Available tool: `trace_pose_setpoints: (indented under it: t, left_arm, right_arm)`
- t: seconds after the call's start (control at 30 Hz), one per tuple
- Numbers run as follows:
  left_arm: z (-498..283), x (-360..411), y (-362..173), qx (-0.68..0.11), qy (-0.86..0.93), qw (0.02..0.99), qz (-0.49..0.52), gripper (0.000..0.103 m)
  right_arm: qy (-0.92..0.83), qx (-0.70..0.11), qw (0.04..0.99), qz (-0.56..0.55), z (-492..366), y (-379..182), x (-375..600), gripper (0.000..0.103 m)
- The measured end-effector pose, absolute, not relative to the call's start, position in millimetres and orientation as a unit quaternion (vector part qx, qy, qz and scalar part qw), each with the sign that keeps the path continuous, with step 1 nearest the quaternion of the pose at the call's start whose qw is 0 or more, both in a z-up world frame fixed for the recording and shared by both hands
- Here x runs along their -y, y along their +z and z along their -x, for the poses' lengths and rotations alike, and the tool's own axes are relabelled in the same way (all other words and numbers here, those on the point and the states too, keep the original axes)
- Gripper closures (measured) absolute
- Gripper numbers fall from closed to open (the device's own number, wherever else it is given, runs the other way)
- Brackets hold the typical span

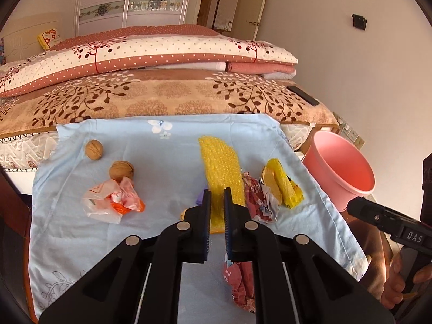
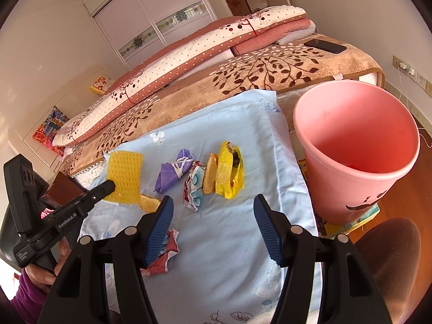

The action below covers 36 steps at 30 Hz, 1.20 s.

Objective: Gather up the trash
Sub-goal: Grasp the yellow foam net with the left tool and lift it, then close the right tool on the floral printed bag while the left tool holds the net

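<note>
Trash lies on a light blue cloth [image 1: 167, 167]. My left gripper [image 1: 217, 197] is shut on a yellow bubble-wrap sheet [image 1: 221, 167], which also shows in the right wrist view [image 2: 125, 175] held up off the cloth. My right gripper [image 2: 213, 208] is open and empty above the cloth, short of a yellow wrapper [image 2: 229, 174], a biscuit [image 2: 210, 172], a crumpled printed wrapper [image 2: 193, 189] and a purple bundle [image 2: 172, 170]. A red crumpled wrapper [image 2: 164, 253] lies by its left finger. A pink bin [image 2: 356, 148] stands to the right.
Two walnuts [image 1: 94, 149] [image 1: 121, 170] and an orange-white plastic bag [image 1: 113, 201] lie on the cloth's left side. A bed with folded quilts [image 1: 148, 54] stands behind. A black phone [image 2: 325, 45] lies on the bed. A brown stool [image 2: 391, 256] is at the lower right.
</note>
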State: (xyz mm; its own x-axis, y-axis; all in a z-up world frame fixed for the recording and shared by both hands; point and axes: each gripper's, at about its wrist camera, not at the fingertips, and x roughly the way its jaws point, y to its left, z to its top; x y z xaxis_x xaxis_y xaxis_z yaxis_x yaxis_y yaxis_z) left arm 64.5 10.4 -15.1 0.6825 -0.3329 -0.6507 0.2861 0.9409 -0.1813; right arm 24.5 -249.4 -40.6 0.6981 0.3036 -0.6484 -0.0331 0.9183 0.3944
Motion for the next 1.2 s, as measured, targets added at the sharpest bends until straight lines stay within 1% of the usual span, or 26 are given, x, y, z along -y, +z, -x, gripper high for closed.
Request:
trace_pose_setpoints:
  t: [0.17,0.37,0.67,0.93,1.2]
  left_arm:
    - [-58,-29,3,-0.337,-0.164,0.925,0.055,0.094]
    - [-51,-43,17,-0.318,-0.161,0.932,0.067,0.094]
    - [-46,-57,14,-0.319,-0.159,0.931,0.083,0.094]
    - [-47,-57,12,-0.321,-0.163,0.929,0.084,0.094]
    - [-44,-47,16,-0.317,-0.17,0.93,0.081,0.094]
  right_arm:
    - [0.108,-0.38,0.905,-0.161,-20,-36,235,0.042]
    - [0.161,-0.411,0.89,-0.117,-28,-36,209,0.042]
    - [0.229,-0.466,0.852,-0.071,-42,-54,165,0.042]
    - [0.246,-0.478,0.842,-0.031,-48,-63,141,0.042]
    - [0.256,-0.469,0.845,-0.005,-48,-62,132,0.042]
